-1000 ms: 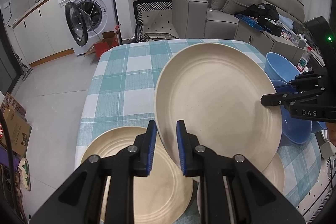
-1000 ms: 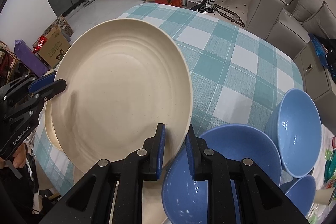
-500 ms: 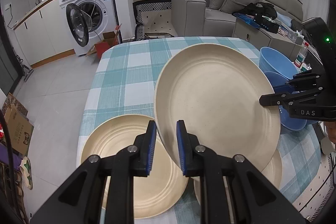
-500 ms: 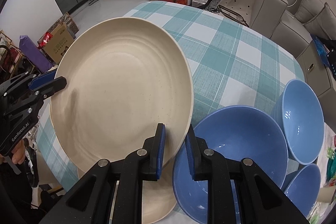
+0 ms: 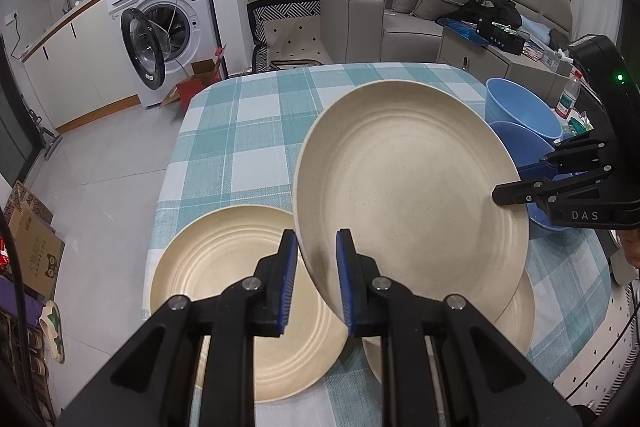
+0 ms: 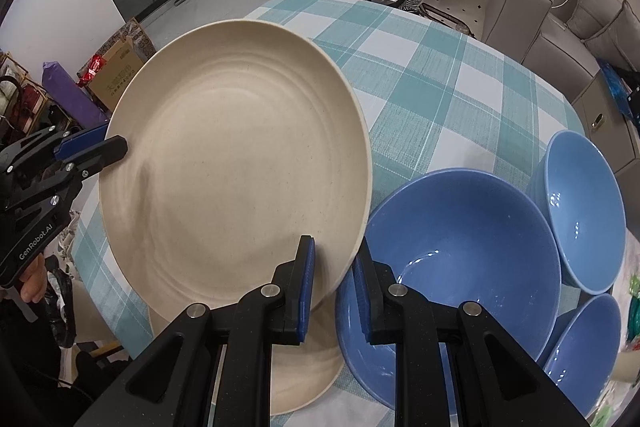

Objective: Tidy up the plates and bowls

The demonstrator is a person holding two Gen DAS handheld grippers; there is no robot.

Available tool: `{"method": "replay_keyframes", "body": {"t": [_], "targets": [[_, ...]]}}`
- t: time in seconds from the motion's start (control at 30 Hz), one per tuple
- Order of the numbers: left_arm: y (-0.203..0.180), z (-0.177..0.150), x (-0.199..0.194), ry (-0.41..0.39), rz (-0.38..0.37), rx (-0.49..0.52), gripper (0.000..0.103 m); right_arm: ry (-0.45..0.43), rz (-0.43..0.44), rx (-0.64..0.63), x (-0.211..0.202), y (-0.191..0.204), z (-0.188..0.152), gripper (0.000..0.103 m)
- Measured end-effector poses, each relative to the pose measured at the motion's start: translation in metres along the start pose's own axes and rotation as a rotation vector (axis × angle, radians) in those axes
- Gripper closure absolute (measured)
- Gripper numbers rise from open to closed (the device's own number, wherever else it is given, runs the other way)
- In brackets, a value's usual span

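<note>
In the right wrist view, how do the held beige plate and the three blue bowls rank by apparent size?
1. Held beige plate
2. Nearest blue bowl, also closest to the camera
3. Far bowl and corner bowl: corner bowl partly hidden, so unranked.

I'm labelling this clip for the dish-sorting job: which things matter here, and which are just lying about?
Job:
- lifted cream plate, gripped by left tongs and right tongs
- cream plate on table
- three blue bowls

Lying about:
- washing machine
- sofa
- plastic bottle
- cardboard box
</note>
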State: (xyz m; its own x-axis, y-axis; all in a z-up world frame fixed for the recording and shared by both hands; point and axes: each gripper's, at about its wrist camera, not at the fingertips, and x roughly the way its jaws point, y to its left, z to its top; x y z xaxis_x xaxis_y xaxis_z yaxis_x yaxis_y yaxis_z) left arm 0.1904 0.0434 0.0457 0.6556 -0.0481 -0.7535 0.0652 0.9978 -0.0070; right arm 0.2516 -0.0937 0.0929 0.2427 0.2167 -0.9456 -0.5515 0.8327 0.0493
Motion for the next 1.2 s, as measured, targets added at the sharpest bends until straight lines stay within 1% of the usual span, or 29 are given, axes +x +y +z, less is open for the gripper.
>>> {"method": "replay_keyframes", "body": {"t": [0.53, 1.2], "targets": [[-0.002, -0.027, -0.014, 0.022, -0.023, 0.011, 0.086, 0.023, 0.011, -0.033, -0.008, 0.014, -0.018, 0.084], [0.001, -0.046, -0.022, 0.039, -0.016, 0.006, 0.086, 0.032, 0.034, -0.072, -0.007, 0.031, -0.04, 0.084]]}}
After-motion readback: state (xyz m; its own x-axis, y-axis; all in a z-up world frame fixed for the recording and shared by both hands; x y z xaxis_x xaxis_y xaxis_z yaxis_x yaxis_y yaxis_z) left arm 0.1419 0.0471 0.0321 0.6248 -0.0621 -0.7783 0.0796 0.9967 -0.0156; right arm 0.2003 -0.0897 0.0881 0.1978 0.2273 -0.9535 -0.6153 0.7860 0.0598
